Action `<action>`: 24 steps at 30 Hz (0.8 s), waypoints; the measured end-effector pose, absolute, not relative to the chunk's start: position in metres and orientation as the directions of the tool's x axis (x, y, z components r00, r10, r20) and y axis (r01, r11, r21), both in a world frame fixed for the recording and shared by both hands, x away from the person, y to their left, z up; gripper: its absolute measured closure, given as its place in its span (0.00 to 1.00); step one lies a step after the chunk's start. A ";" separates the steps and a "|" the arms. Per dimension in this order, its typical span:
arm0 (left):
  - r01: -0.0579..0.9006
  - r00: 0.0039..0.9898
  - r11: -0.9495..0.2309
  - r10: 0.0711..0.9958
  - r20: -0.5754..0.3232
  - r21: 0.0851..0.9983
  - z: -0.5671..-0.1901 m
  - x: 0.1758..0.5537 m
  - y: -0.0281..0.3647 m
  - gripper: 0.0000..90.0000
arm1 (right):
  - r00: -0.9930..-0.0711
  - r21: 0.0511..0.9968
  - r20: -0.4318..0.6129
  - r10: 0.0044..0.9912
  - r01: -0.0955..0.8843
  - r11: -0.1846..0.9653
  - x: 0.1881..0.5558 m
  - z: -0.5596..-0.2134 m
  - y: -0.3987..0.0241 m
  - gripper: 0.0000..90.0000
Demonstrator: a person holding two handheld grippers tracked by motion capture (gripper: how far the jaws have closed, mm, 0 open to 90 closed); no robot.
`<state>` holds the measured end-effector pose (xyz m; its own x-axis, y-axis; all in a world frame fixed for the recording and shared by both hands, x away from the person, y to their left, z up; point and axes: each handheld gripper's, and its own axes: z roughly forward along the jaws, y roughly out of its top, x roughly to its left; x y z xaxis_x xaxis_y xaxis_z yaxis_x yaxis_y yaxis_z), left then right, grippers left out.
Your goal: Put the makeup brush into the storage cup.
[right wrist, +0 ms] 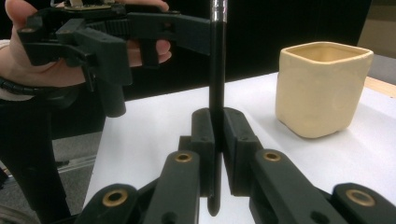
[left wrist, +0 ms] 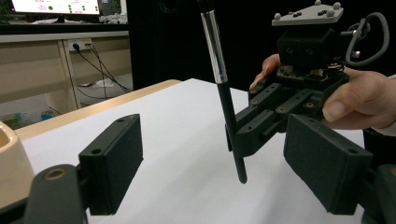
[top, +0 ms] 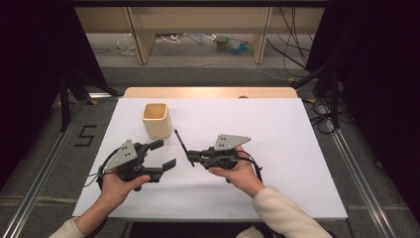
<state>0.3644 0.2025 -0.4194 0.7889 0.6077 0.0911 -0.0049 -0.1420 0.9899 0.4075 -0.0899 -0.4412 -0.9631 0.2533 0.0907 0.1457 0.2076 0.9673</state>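
Low in the frame's centre, the right gripper point(top: 190, 157) is clenched on a slim black pen point(top: 181, 144) with a silver band, holding it tilted, likely readying it for the cup. At lower left, the left gripper point(top: 166, 154) hangs released, holding nothing. Farther up, left of centre, stands the cream square cup point(top: 156, 120), mouth up.

Cream square cup point(top: 157, 120) upright on white tabletop point(top: 277, 129), cables on floor beyond.
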 end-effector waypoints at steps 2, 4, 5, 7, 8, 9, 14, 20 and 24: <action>0.103 0.824 -0.055 0.564 -0.054 0.993 -0.421 0.359 0.194 0.23 | -0.963 0.963 0.105 0.248 0.161 0.218 0.406 -0.441 -0.090 0.94; 0.103 0.823 -0.048 0.565 -0.058 0.993 -0.420 0.361 0.193 0.25 | -0.966 0.968 0.089 0.244 0.142 0.208 0.408 -0.441 -0.089 0.94; 0.109 0.823 -0.044 0.565 -0.065 0.993 -0.420 0.361 0.192 0.26 | -0.966 0.967 0.090 0.244 0.143 0.209 0.408 -0.441 -0.089 0.94; 0.115 0.826 -0.041 0.558 -0.073 0.993 -0.420 0.362 0.190 0.28 | -0.966 0.967 0.090 0.244 0.143 0.209 0.408 -0.441 -0.089 0.94; 0.119 0.828 -0.041 0.556 -0.076 0.992 -0.421 0.363 0.189 0.29 | -0.966 0.967 0.088 0.245 0.142 0.210 0.408 -0.441 -0.089 0.94; 0.117 0.831 -0.045 0.552 -0.073 0.992 -0.421 0.363 0.189 0.29 | -0.966 0.967 0.088 0.244 0.142 0.210 0.408 -0.441 -0.089 0.94; 0.127 0.836 -0.037 0.542 -0.087 0.991 -0.420 0.363 0.185 0.34 | -0.965 0.966 0.086 0.250 0.142 0.215 0.407 -0.441 -0.088 0.94; 0.146 0.839 -0.025 0.533 -0.110 0.989 -0.421 0.365 0.183 0.41 | -0.964 0.967 0.078 0.254 0.135 0.217 0.407 -0.441 -0.087 0.94; 0.137 0.843 -0.036 0.530 -0.097 0.990 -0.420 0.366 0.182 0.43 | -0.966 0.967 0.081 0.247 0.136 0.215 0.407 -0.442 -0.086 0.94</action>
<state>0.3664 0.1822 -0.4198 0.8427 0.5296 -0.0973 0.1366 -0.0355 0.9900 0.4069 -0.0864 -0.4420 -0.9656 0.2471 0.0808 0.1359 0.2151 0.9671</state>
